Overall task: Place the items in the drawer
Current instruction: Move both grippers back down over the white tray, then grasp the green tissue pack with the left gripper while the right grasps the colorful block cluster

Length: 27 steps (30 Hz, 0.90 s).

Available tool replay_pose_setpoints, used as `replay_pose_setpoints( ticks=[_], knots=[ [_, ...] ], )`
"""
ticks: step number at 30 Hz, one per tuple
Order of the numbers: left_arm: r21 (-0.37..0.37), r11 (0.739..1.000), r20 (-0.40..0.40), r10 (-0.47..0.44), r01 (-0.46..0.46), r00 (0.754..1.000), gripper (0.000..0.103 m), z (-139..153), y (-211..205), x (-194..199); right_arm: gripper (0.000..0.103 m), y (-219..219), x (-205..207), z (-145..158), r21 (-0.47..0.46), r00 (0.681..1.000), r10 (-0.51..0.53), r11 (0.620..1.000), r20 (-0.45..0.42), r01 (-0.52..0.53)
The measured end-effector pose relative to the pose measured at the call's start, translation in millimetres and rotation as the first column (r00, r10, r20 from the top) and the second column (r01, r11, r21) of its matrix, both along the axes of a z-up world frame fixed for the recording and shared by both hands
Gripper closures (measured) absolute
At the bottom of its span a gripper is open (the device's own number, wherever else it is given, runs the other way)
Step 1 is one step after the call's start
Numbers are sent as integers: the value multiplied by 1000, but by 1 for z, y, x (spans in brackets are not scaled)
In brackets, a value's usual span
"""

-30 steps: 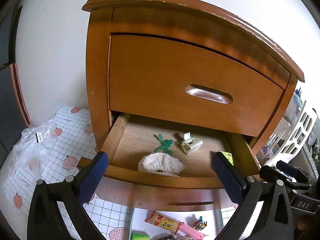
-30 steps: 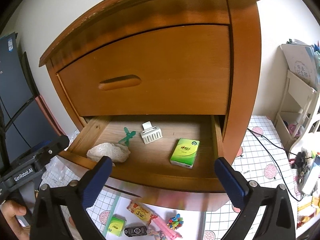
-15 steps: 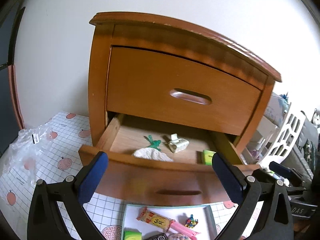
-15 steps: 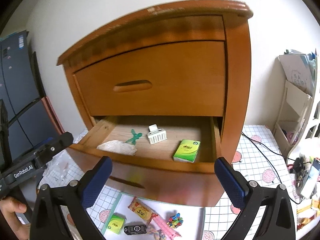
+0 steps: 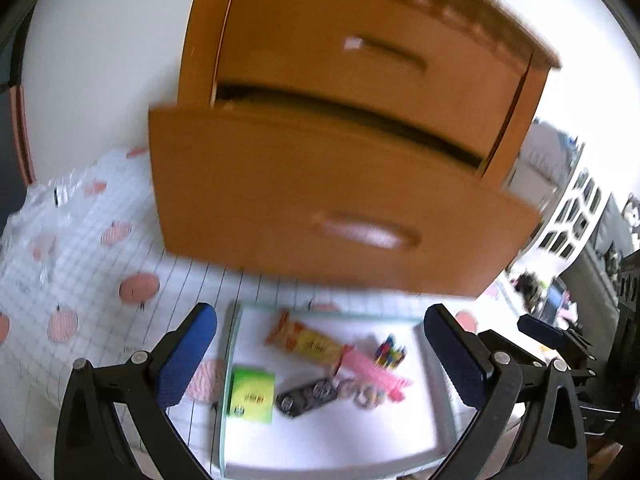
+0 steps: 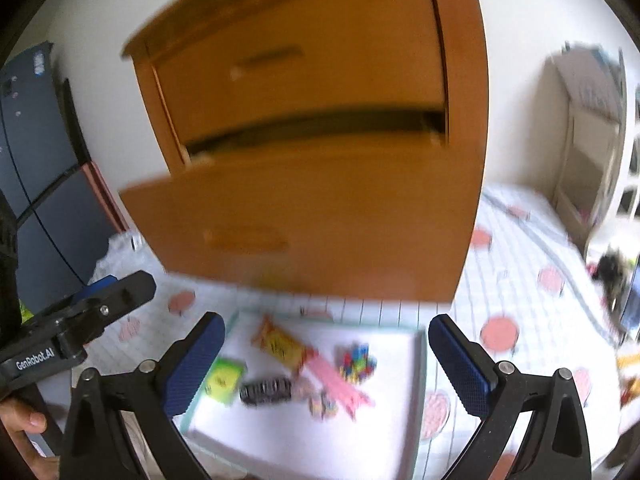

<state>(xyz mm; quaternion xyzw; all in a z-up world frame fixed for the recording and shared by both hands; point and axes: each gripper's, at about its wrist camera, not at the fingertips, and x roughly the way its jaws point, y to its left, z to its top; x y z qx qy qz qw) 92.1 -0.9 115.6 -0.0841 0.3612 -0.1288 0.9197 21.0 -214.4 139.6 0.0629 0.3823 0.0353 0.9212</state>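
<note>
The wooden cabinet's lower drawer [image 5: 340, 208] [image 6: 320, 216] stands pulled out; its inside is hidden from this low angle. Below it lies a white tray [image 5: 328, 436] [image 6: 304, 440] holding a green packet [image 5: 252, 398] [image 6: 224, 378], a yellow snack bar [image 5: 308, 340] [image 6: 280, 344], a pink item [image 5: 372, 372] [image 6: 336, 384], a black item [image 5: 304, 394] [image 6: 266, 390] and small colourful beads [image 5: 390, 352] [image 6: 356, 362]. My left gripper [image 5: 324, 360] hangs open over the tray, nothing between its fingers. My right gripper [image 6: 328, 364] is open too, above the same tray. Both views are blurred.
A checked cloth with pink dots [image 5: 80, 280] [image 6: 532, 280] covers the floor. A crumpled plastic bag [image 5: 44, 208] lies left of the cabinet. A white rack [image 5: 576, 208] [image 6: 588, 136] stands to the right. The left gripper's body [image 6: 80, 320] shows at the right view's left edge.
Both grippers have dropped and tilted down from the drawer opening toward the tray. The drawer's contents have gone out of sight. Both stayed open.
</note>
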Motion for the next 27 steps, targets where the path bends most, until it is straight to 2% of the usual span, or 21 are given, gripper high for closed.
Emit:
replay_pose_setpoints(
  ticks=[8, 15, 20, 27],
  knots=[
    [62, 998, -123, 19, -11, 992, 0, -57, -1, -2, 0, -11, 0, -61, -1, 987, -49, 999, -155, 50],
    [134, 991, -215, 30, -2, 976, 0, -97, -3, -1, 0, -17, -4, -102, 3, 970, -60, 998, -234, 63],
    [115, 993, -304, 61, -27, 951, 0, -118, 2, 9, 0, -21, -7, -128, 12, 949, -69, 997, -307, 77],
    [93, 995, -362, 72, -41, 929, 0, -131, 6, 14, 0, -19, -6, -142, 7, 944, -58, 998, -326, 63]
  ],
)
